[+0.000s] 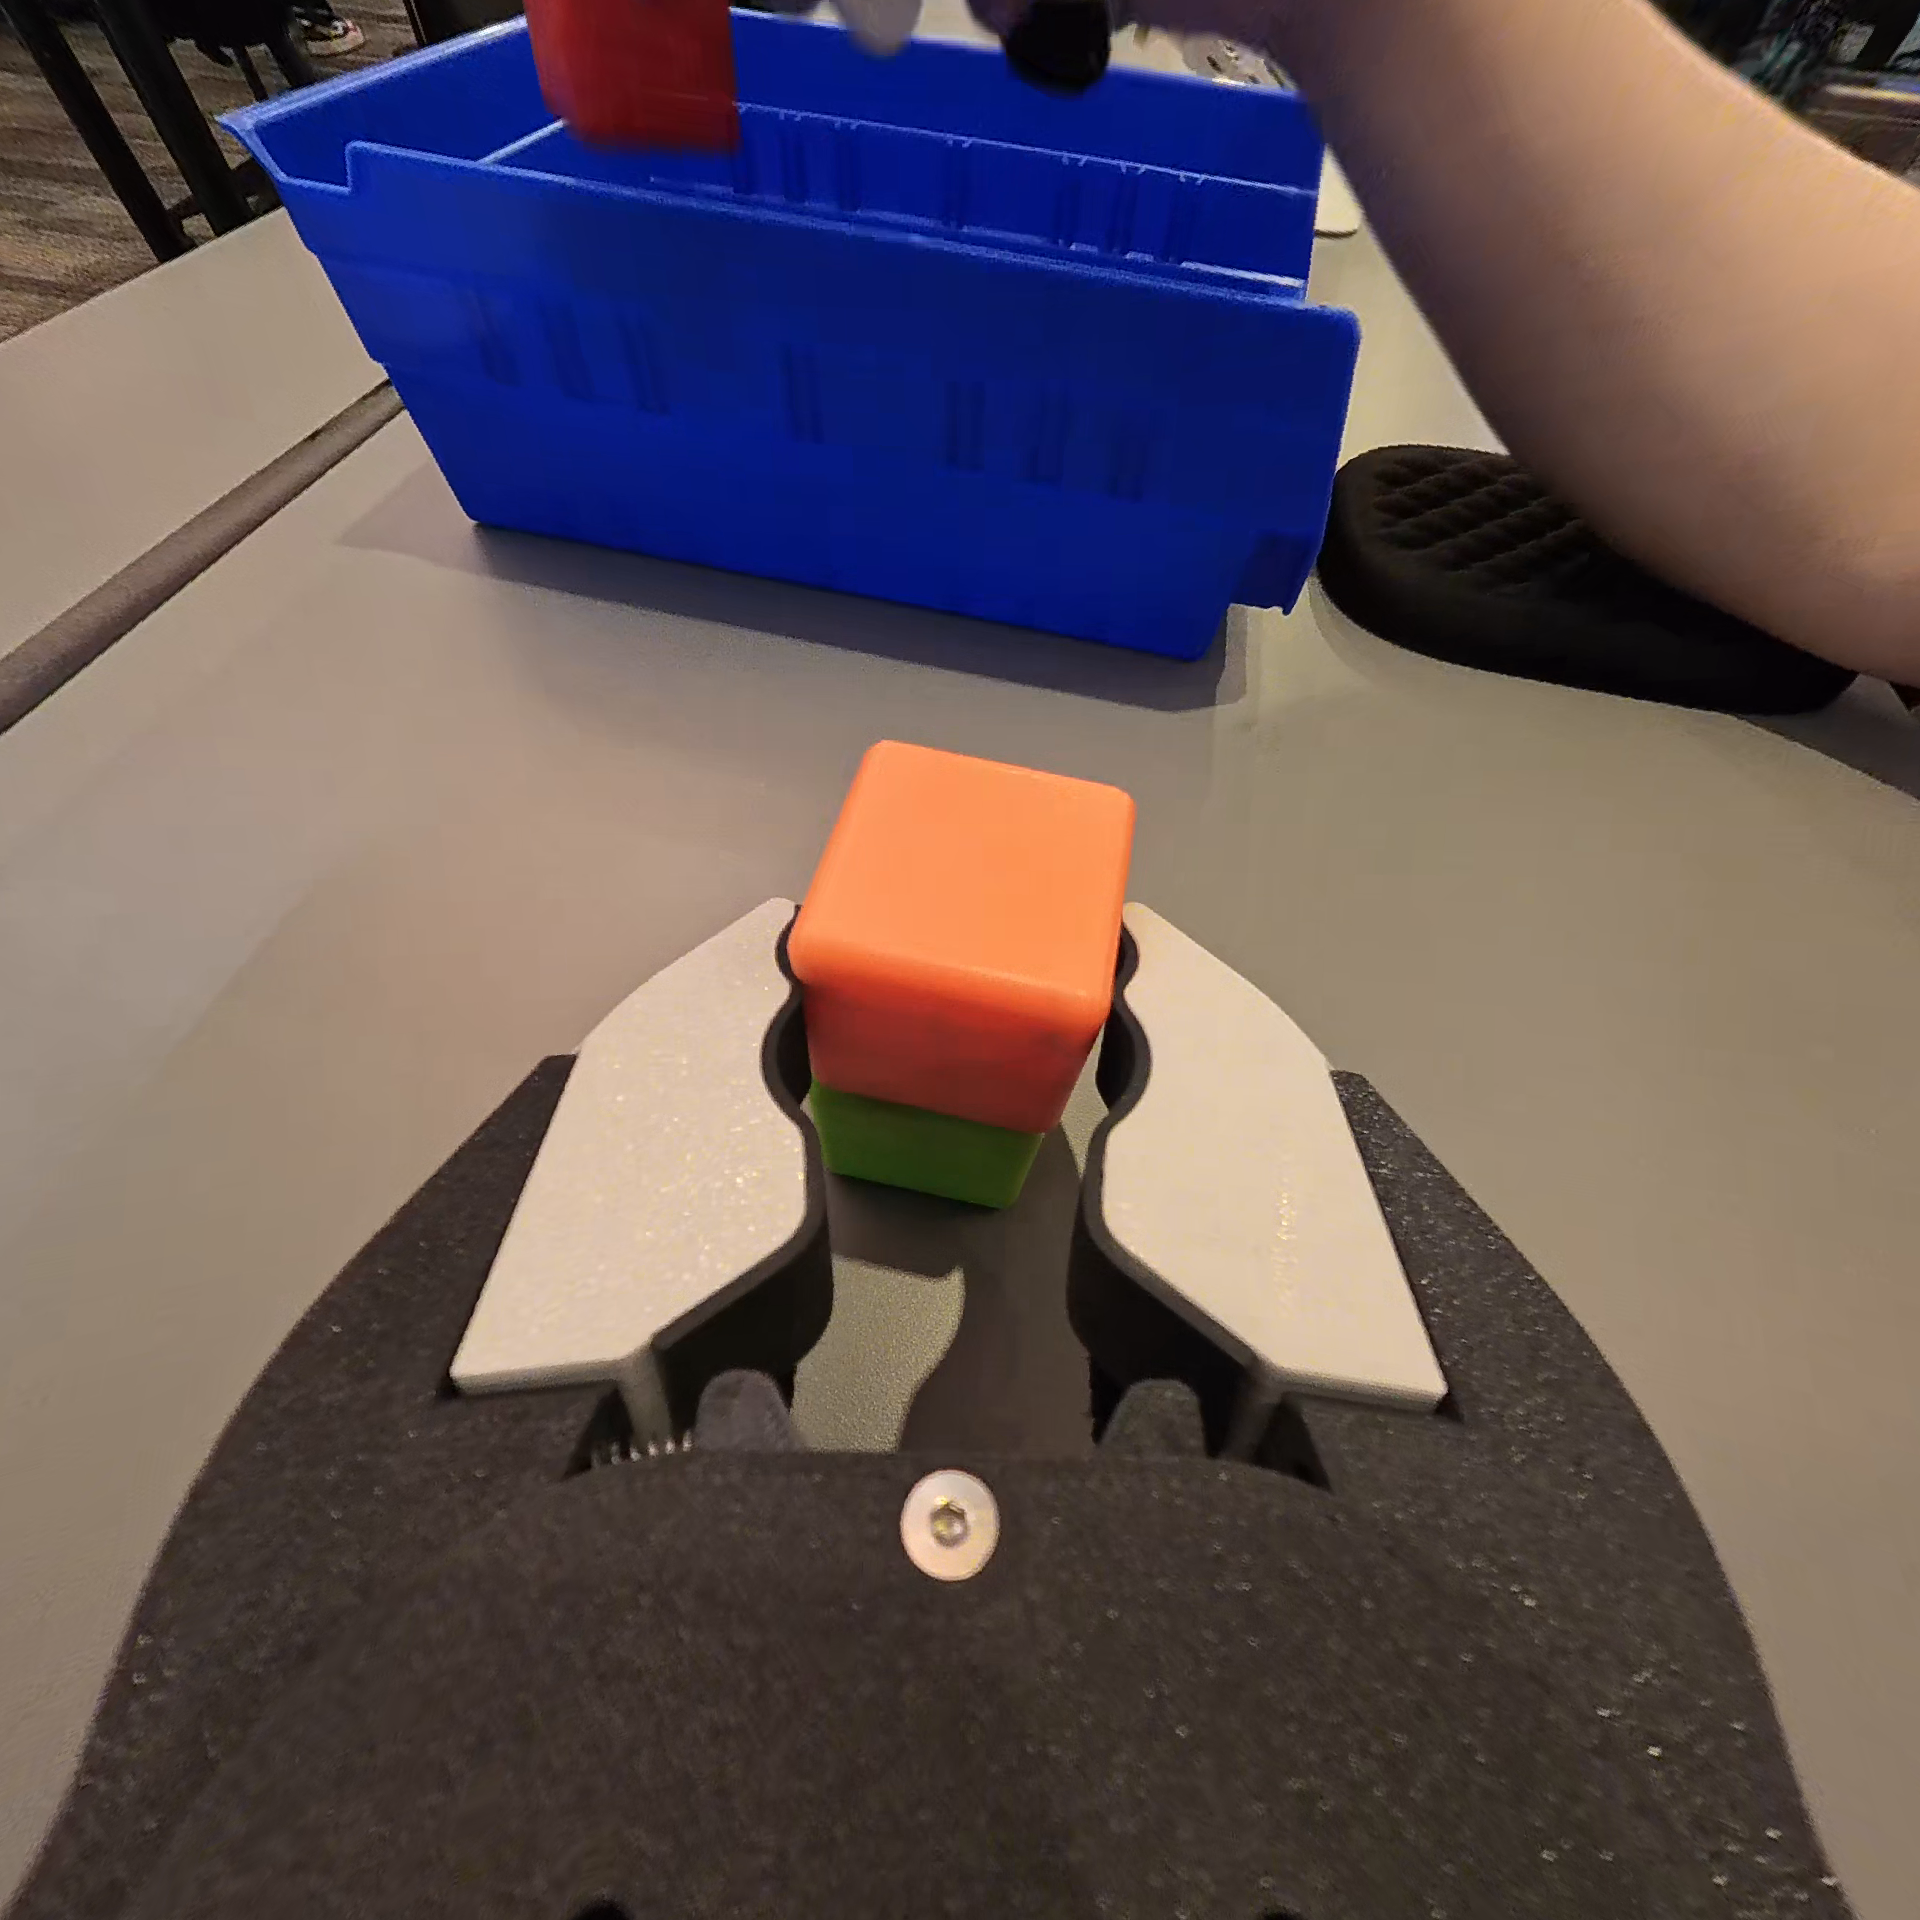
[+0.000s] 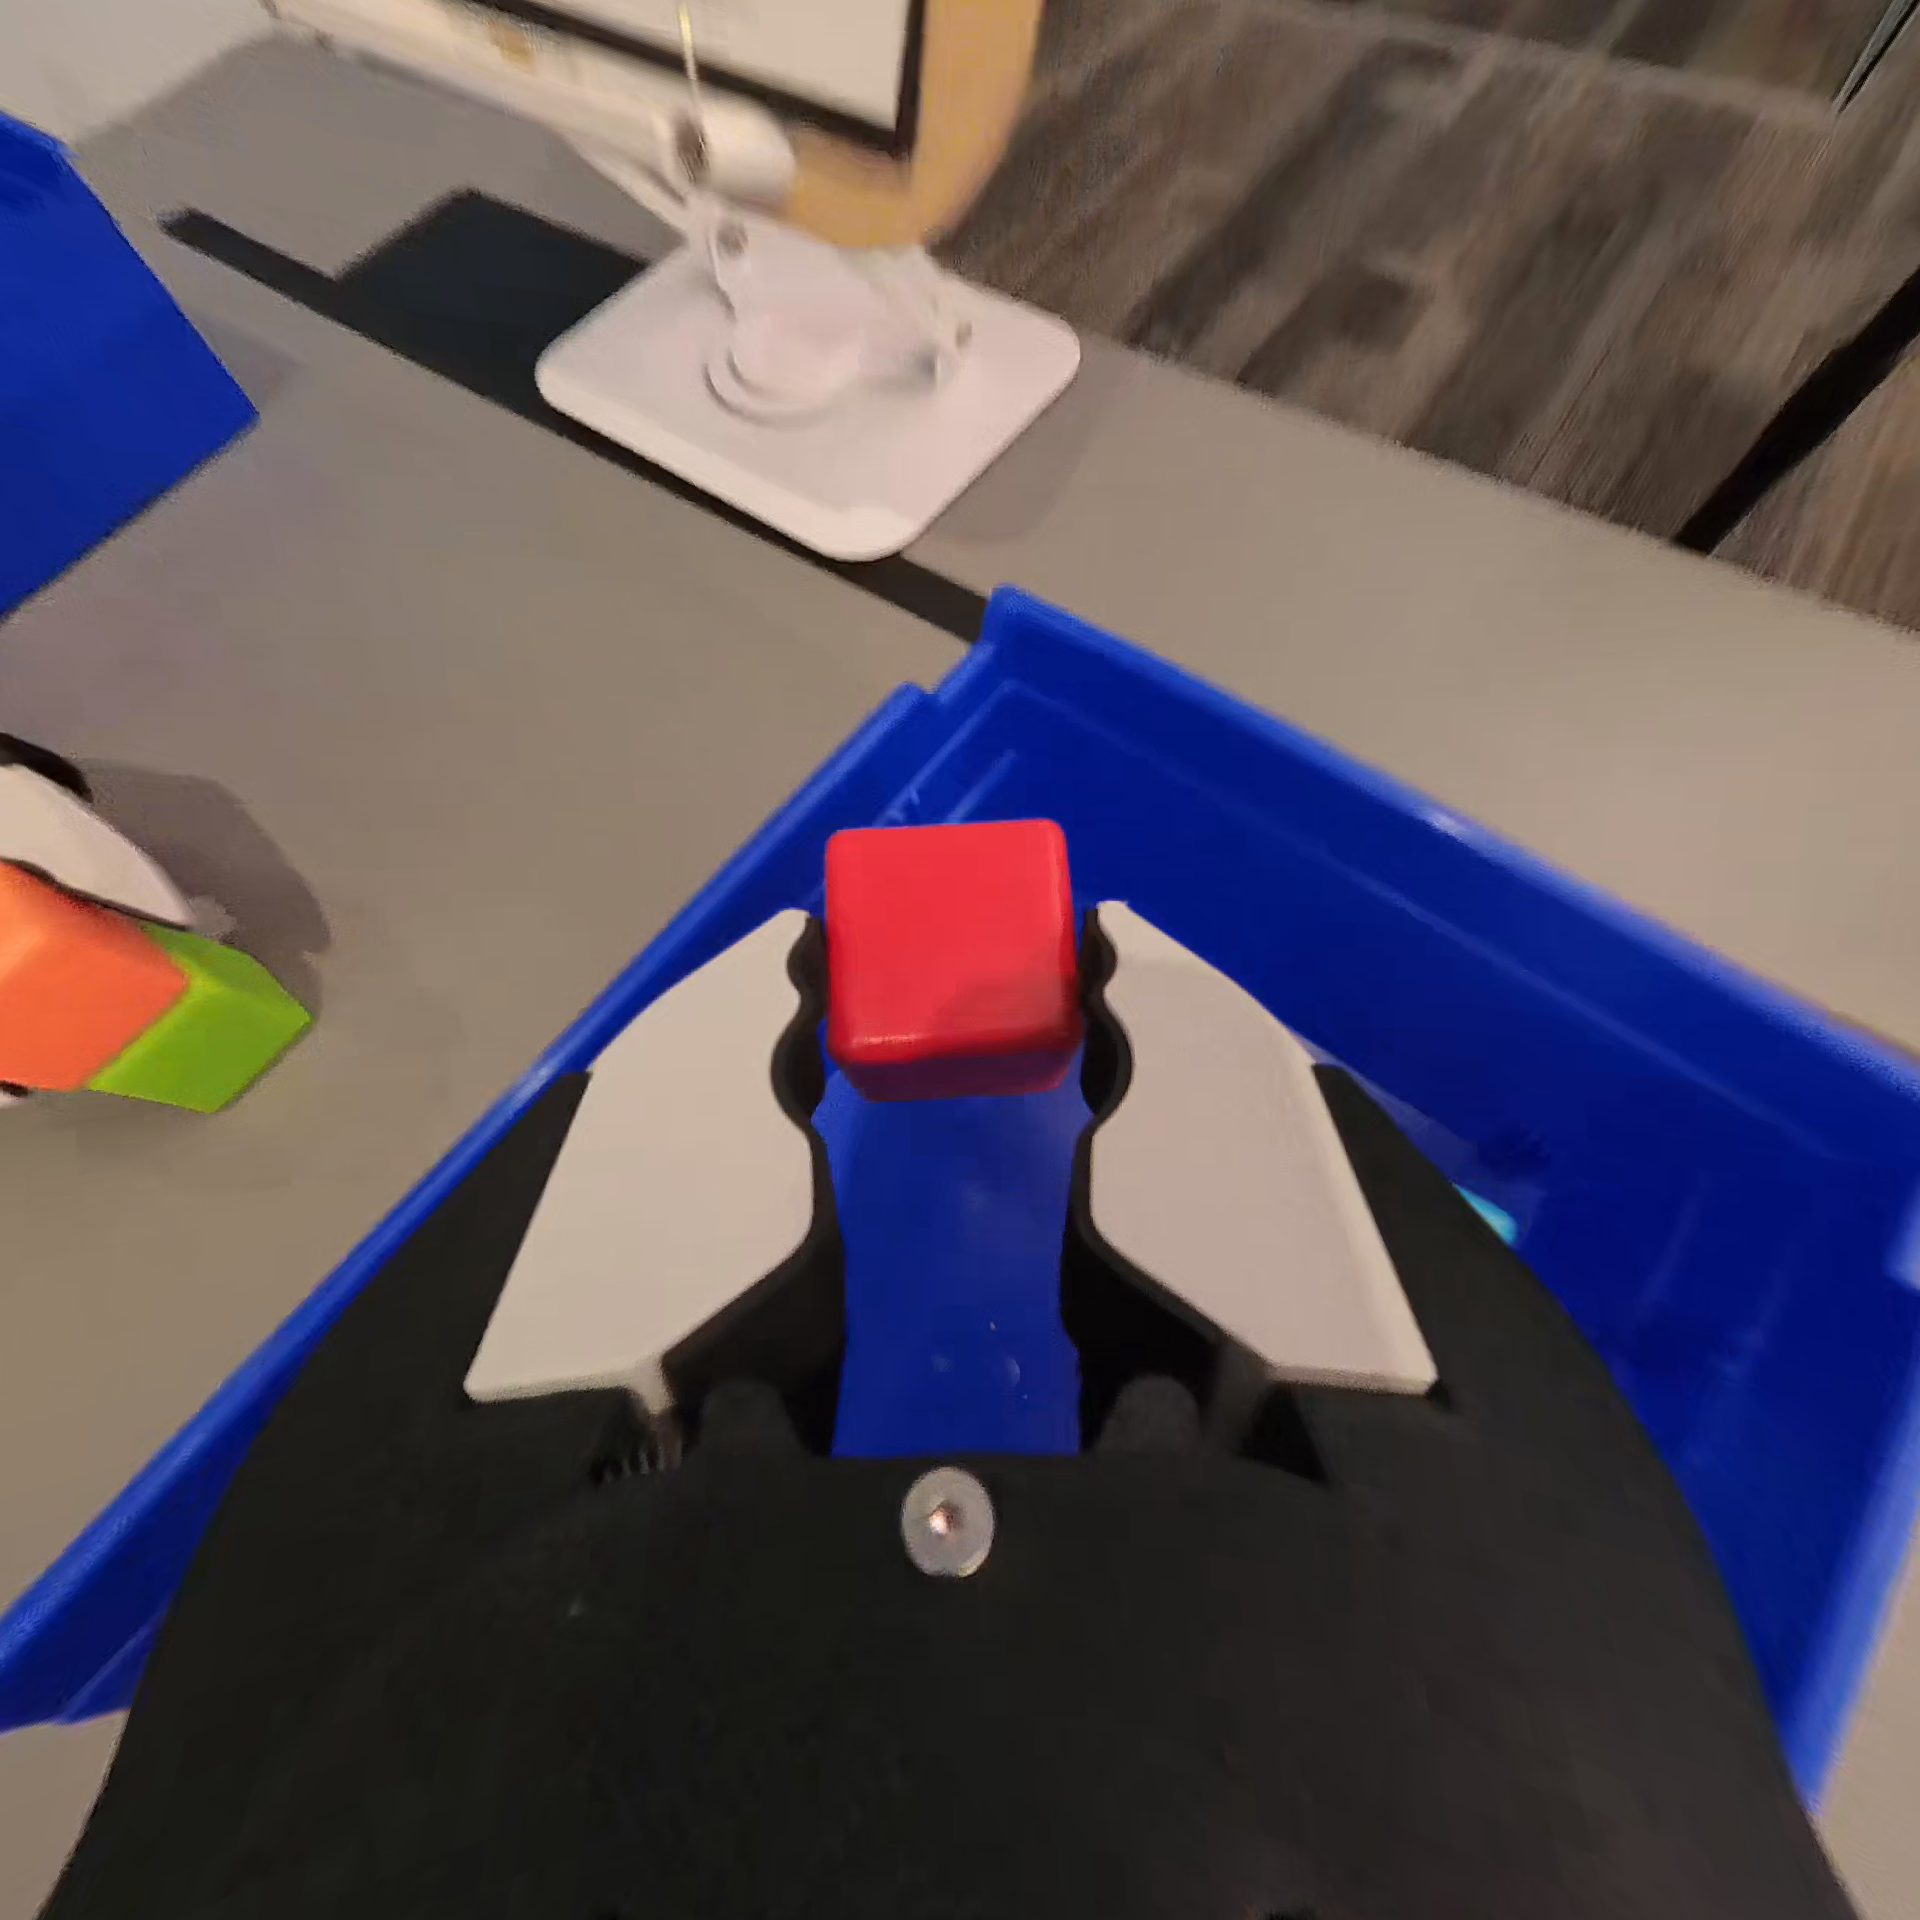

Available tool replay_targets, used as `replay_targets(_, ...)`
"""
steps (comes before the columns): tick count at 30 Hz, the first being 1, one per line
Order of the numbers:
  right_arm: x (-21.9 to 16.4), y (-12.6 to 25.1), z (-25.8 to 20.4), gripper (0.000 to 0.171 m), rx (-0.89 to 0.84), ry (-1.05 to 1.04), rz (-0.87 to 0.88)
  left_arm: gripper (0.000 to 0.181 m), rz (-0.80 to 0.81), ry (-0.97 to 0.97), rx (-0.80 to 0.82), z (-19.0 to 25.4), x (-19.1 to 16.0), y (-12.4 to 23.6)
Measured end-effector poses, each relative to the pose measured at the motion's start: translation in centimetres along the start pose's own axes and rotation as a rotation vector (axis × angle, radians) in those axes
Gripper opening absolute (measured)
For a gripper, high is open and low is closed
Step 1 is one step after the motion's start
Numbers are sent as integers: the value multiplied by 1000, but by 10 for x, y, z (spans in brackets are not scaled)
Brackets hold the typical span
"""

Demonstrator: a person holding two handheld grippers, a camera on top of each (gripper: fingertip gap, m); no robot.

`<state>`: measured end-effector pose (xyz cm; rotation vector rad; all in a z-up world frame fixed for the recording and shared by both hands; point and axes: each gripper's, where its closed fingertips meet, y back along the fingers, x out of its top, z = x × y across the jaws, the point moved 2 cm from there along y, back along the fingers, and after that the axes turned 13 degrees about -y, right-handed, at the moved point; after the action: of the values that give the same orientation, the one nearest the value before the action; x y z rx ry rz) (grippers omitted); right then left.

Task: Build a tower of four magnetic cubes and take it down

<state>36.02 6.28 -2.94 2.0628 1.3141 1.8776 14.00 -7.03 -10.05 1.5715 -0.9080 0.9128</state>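
Left gripper (image 1: 961, 971) — fingers closed against the two sides of the orange cube (image 1: 961, 925), pads touching it left and right. Orange cube sits squarely on the green cube (image 1: 930, 1153), faces flush; the pair makes a two-high stack standing on the grey table (image 1: 416, 831). Whether the fingers also touch the green cube cannot be told. The stack stands out on the open table, on the near side of the blue bin (image 1: 831, 416), apart from the bin's long wall.

Right gripper (image 2: 951, 961) — fingers shut on the red cube (image 2: 951, 951), one pad on each side, the cube held clear above the inside of the bin, close to one of its corners. The bin floor shows blue between the fingers below the cube. In the left wrist view the same red cube (image 1: 634, 73) appears blurred above the bin's far rim, with a forearm (image 1: 1610, 343) reaching across from the right.

In the right wrist view the orange-and-green stack shows at the left edge of the frame, on the table beside the bin's outer wall. A black mesh pad (image 1: 1538, 571) lies on the table just beside the bin's right end, under the forearm. A white stand base (image 2: 810, 405) sits near the table's far edge, across a dark seam in the surface; this view is motion-blurred.
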Motion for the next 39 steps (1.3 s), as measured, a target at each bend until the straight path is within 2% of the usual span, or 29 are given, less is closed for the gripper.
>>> replay_targets(6, -41, -44, 26, 49, -122, 35, -172, 53, -1, 1, 4, 0, 0, 0)
replay_targets(11, -60, -57, 38, 50, -182, 75, -255, 53, -5, 1, 7, 1, 0, 0)
replay_targets(13, -57, -54, 38, 58, -183, 87, -239, 56, -41, 10, 4, 1, -5, -1)
replay_targets(15, -48, -46, 39, 64, -208, 106, -209, 74, -75, 18, 2, 3, -8, -2)
replay_targets(20, 2, 1, 23, 64, -249, 144, -7, 73, -214, -36, 12, 6, -27, -2)
replay_targets(24, 51, 38, -45, 64, -105, 263, 256, 61, -301, -30, 33, 5, -37, -7)
replay_targets(26, 51, 41, -100, 64, 134, 338, 279, 61, -348, -28, 15, 7, -42, -11)
replay_targets(28, 19, 36, -151, 67, 414, 427, 114, 56, -354, -4, 0, 6, -43, -12)
replay_targets(29, 1, 30, -165, 67, 485, 466, 7, 53, -349, -1, 3, 5, -43, -11)
replay_targets(31, -27, 11, -176, 67, 495, 557, -152, 52, -346, -6, -6, 5, -43, -10)
replay_targets(33, -45, -9, -186, 67, 486, 609, -239, 52, -346, -17, -8, 6, -44, -10)
replay_targets(39, -71, -37, -229, 67, 562, 657, -333, 52, -347, -14, -9, 3, -46, -7)
